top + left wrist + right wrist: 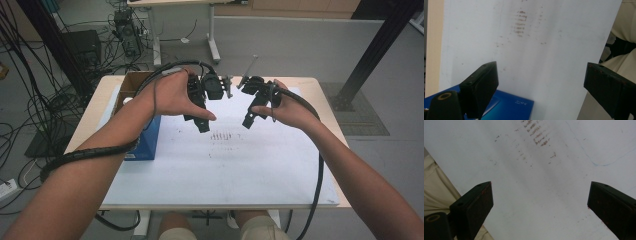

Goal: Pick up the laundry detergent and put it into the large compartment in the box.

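Observation:
Both hands hold black grippers in the air above a white board that covers the table. My left gripper points down over the board's left half, jaws wide apart with nothing between them. Just behind its jaws lies a blue box, also at the board's left edge. My right gripper hangs over the board's middle right, jaws spread and empty. A patch of small reddish-brown marks stains the board between the two grippers.
An open cardboard box stands at the table's back left, behind the blue box. Thick black cables trail from both grippers along the forearms. Cables, a table leg and a dark post stand on the floor beyond the table.

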Demonstrator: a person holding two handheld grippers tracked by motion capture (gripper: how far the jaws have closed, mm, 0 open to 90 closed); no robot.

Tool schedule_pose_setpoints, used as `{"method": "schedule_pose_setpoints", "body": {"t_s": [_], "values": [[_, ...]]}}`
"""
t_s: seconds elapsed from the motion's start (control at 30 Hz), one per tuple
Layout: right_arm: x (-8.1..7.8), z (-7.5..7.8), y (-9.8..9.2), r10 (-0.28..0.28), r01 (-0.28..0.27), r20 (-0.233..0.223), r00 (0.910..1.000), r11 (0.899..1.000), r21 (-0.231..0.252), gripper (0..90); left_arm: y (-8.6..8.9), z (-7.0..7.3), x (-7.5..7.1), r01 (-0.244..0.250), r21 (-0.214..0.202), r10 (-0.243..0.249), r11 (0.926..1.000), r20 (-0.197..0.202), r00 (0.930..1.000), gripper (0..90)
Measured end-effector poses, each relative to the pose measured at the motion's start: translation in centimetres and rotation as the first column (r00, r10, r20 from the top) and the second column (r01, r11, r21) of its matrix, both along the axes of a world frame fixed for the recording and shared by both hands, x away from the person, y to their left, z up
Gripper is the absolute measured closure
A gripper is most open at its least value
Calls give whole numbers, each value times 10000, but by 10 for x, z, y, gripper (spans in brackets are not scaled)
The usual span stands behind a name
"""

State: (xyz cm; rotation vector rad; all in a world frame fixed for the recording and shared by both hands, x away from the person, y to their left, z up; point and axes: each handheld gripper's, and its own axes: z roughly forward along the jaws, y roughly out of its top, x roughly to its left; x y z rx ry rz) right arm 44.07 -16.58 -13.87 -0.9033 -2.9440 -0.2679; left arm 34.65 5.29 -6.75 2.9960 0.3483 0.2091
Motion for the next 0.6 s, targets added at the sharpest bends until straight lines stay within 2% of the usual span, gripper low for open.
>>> {"method": "schedule_pose_setpoints", "body": {"t_s": [0.3,0.47,0.6], "values": [[1,-2,3,91,-91,-21,10000,9999,-65,63,4,-3,-1,-66,-166,68,9998,89,9999,128],[1,-1,3,73,-73,-22,10000,10000,-29,63,5,-5,1,-61,-115,62,9999,61,10000,128],[1,-1,3,78,-78,-6,10000,10000,-42,63,7,-5,0,-146,-267,149,9995,120,9998,127]]}}
